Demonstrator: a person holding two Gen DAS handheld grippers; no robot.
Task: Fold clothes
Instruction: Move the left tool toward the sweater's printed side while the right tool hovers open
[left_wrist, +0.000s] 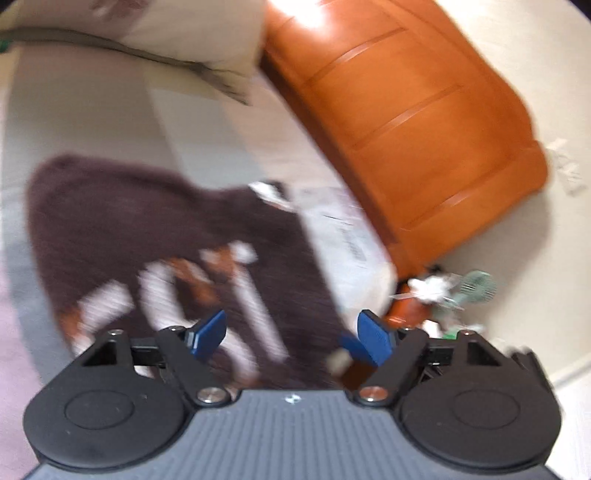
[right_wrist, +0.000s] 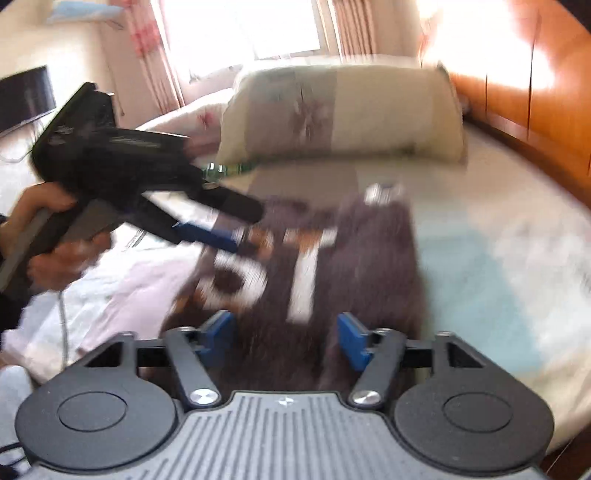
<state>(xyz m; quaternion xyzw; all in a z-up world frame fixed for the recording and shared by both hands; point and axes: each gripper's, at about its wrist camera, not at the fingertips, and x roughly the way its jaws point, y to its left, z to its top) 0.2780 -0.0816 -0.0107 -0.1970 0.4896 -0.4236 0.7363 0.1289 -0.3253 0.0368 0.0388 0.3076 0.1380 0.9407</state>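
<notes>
A dark brown fuzzy garment (left_wrist: 147, 221) with big white and orange letters lies spread flat on the bed. My left gripper (left_wrist: 291, 338) hovers over its printed part, blue pads wide apart with nothing between them. From the right wrist the same garment (right_wrist: 369, 258) runs away from me toward the pillow. My right gripper (right_wrist: 284, 336) stands open above the garment's near edge; the fabric lies below the pads and they do not press on it. The left gripper (right_wrist: 236, 221) reaches in from the left, held by a hand (right_wrist: 48, 236), its tips over the garment's left edge.
A patterned pillow (right_wrist: 343, 110) lies at the head of the bed, and an orange wooden cabinet (right_wrist: 535, 92) runs along the right side. Pale pink and white cloth (right_wrist: 122, 288) lies left of the garment. Small clutter (left_wrist: 443, 291) sits on the floor by the wooden cabinet (left_wrist: 406, 110).
</notes>
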